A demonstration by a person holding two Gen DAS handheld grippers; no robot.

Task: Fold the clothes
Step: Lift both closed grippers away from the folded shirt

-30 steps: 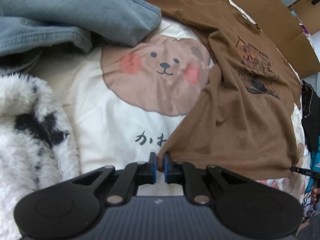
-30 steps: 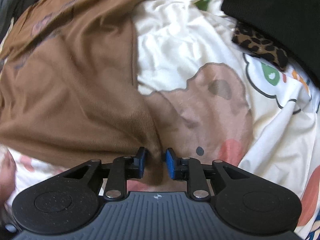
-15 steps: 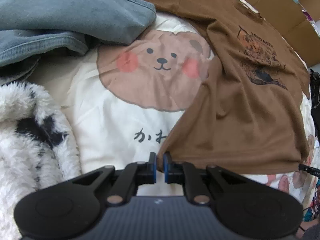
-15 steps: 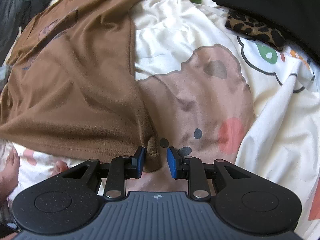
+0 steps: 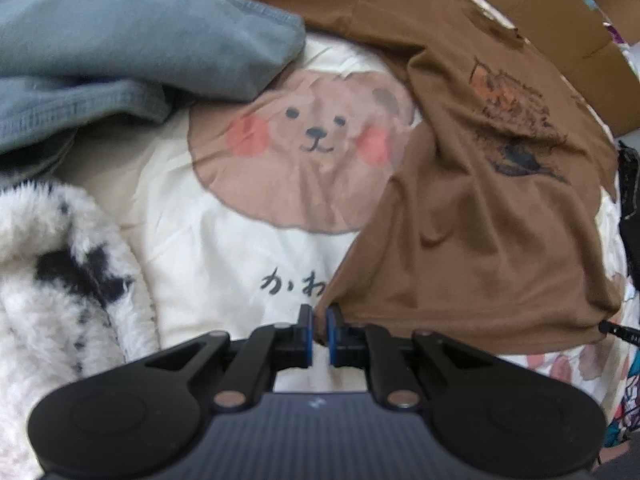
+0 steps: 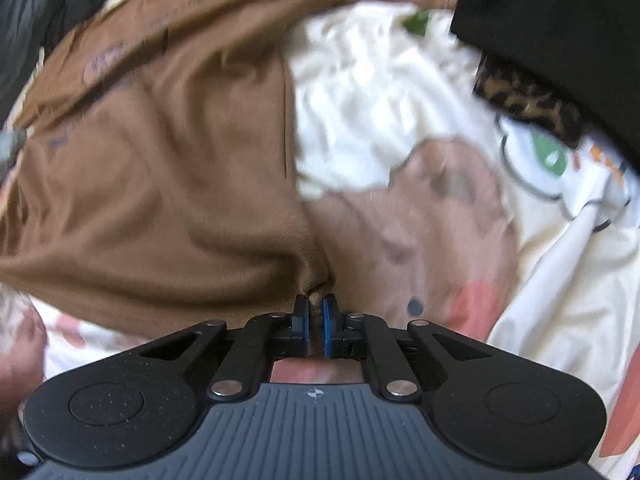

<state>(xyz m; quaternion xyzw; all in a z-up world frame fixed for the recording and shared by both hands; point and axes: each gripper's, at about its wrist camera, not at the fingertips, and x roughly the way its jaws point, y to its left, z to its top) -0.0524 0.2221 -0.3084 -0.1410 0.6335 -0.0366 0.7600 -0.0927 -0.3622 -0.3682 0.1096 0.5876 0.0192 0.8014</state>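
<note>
A brown T-shirt (image 5: 492, 208) with a dark chest print lies spread on a cream bedsheet (image 5: 224, 248) printed with a bear face. My left gripper (image 5: 319, 320) is shut on the shirt's lower left hem corner, which is pulled up into a peak. In the right wrist view the same brown T-shirt (image 6: 168, 184) fills the left half. My right gripper (image 6: 316, 310) is shut on its lower right hem corner, with cloth bunched between the blue pads.
Grey-blue denim clothes (image 5: 120, 52) are heaped at the upper left, and a white-and-black fluffy garment (image 5: 52, 280) lies at the left. A black garment (image 6: 560, 28) and a leopard-print piece (image 6: 528, 100) sit at the right. Cardboard (image 5: 560, 28) lies beyond the shirt.
My right gripper has gone from open around the hem corner to shut on it. The left gripper stays shut on its corner and has lifted the cloth slightly.
</note>
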